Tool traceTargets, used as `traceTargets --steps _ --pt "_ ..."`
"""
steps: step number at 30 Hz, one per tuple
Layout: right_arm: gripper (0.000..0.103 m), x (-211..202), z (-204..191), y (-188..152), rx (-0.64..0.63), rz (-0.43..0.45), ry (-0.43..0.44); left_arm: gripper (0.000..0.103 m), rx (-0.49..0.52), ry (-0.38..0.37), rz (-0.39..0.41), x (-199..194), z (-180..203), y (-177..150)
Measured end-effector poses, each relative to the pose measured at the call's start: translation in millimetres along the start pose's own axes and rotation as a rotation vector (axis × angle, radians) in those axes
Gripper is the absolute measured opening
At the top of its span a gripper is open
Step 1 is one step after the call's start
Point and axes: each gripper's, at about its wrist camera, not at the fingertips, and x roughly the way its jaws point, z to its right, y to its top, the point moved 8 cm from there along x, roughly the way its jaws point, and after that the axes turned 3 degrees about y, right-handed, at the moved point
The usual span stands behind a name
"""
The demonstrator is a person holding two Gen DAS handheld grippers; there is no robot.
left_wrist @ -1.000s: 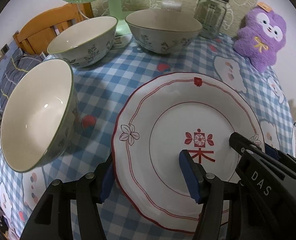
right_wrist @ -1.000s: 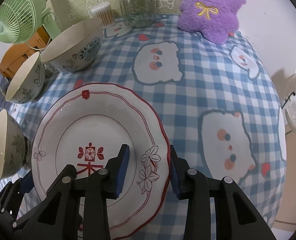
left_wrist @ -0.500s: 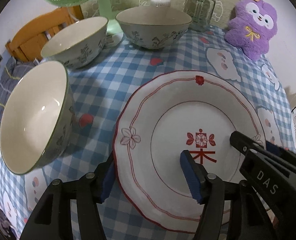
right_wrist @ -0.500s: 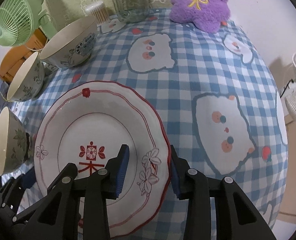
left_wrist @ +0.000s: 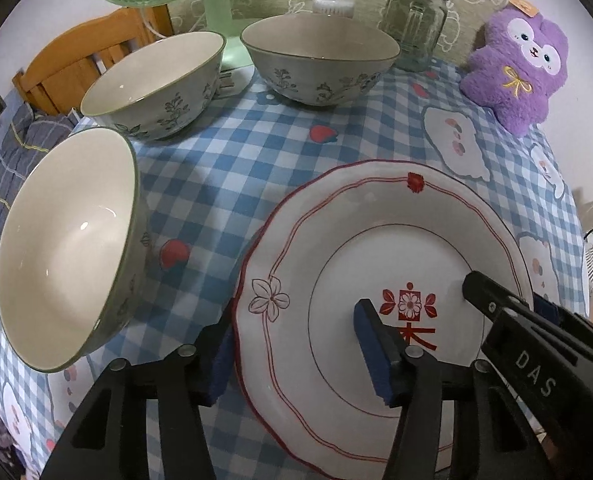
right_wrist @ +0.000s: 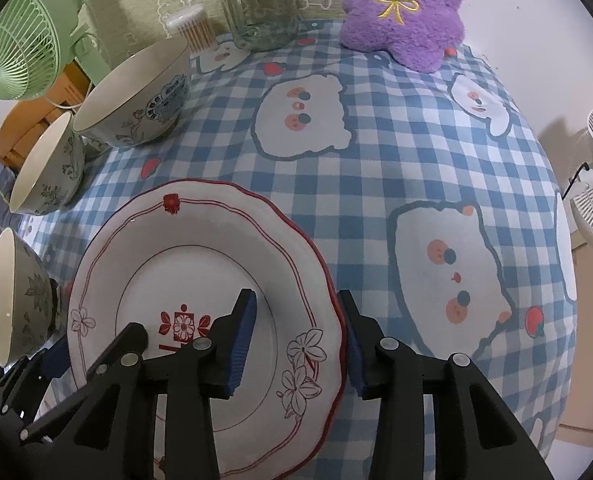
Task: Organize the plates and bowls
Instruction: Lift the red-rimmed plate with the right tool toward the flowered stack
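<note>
Both the left gripper point(left_wrist: 296, 356) and right gripper point(right_wrist: 296, 336) straddle the plate point(left_wrist: 376, 264) rim, jaws parted; three bowls point(left_wrist: 68, 248) beside it sit empty.

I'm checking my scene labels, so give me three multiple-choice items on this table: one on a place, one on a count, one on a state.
1. Where is the plush?
A. far edge, beside the jar
B. on the plate
C. inside a bowl

2. How many bowls stand on the cloth?
A. one
B. two
C. three

3. How do the two grippers stand at the plate?
A. both clear of it
B. each open, jaws astride its rim
C. one shut in the plate's middle

Answers: 1 A, it sits right of the jar at the back. 2 C, near, middle and far bowls. 3 B, left gripper and right gripper each have one jaw over the plate and one outside.
</note>
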Motion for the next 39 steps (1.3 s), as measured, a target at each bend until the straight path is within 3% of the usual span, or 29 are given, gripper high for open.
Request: traceTargets --steps 19,39 --pt "0.043 -60.0 -3.0 -15.3 0.036 0.073 -0.038 0.056 0.051 -0.029 0.096 -60.6 5.3 0.2" --pt "0.043 -125.7 36.1 -84.2 0.197 0.125 -0.137 0.056 0.230 -0.125 0.139 -109.8 39.4 -46.3"
